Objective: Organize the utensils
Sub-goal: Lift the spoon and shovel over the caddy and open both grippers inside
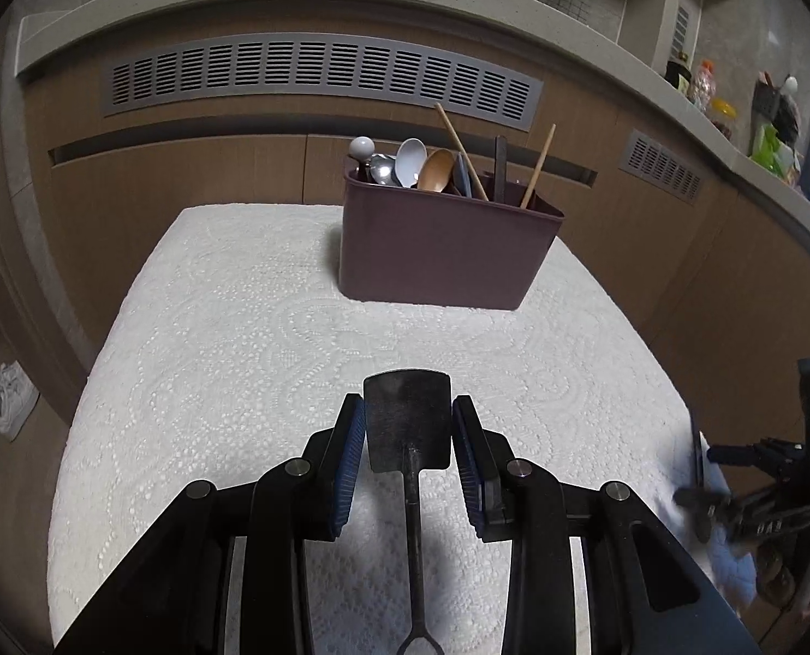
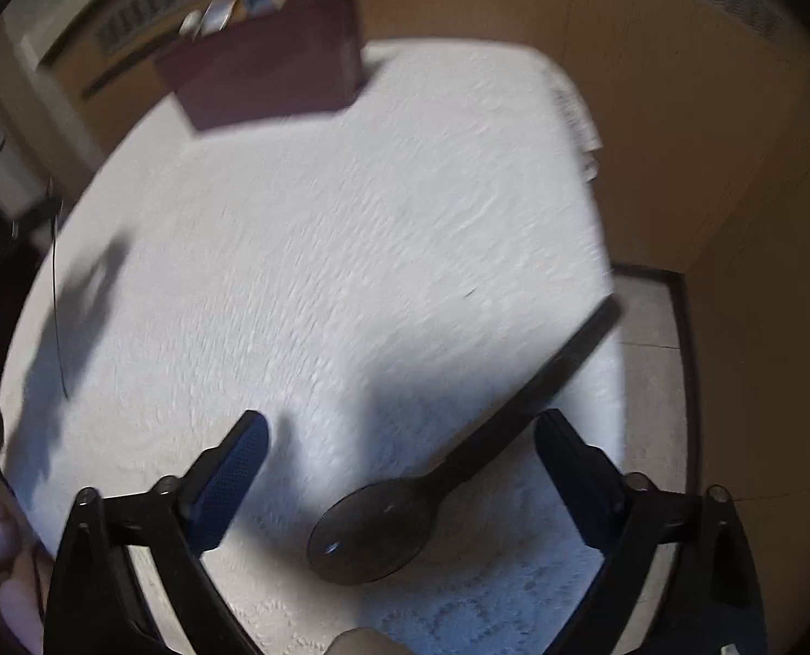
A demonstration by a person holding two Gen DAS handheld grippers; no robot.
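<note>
While raised above white lace tablecloth (image 1: 230, 327), left gripper (image 1: 408, 439) clamps dark metal spatula (image 1: 408, 426) by blade edges, handle trailing back toward camera. Right gripper (image 2: 402, 453) spread wide over black spoon (image 2: 383, 529) lying flat on cloth, pads clear of it. Maroon utensil caddy (image 1: 438, 256) upright at far edge, holding spoons and chopsticks.

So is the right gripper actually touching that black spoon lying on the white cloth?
Apart. In the right wrist view, the right gripper stands wide open; the black spoon lies between its fingers, white cloth visible either side.
</note>
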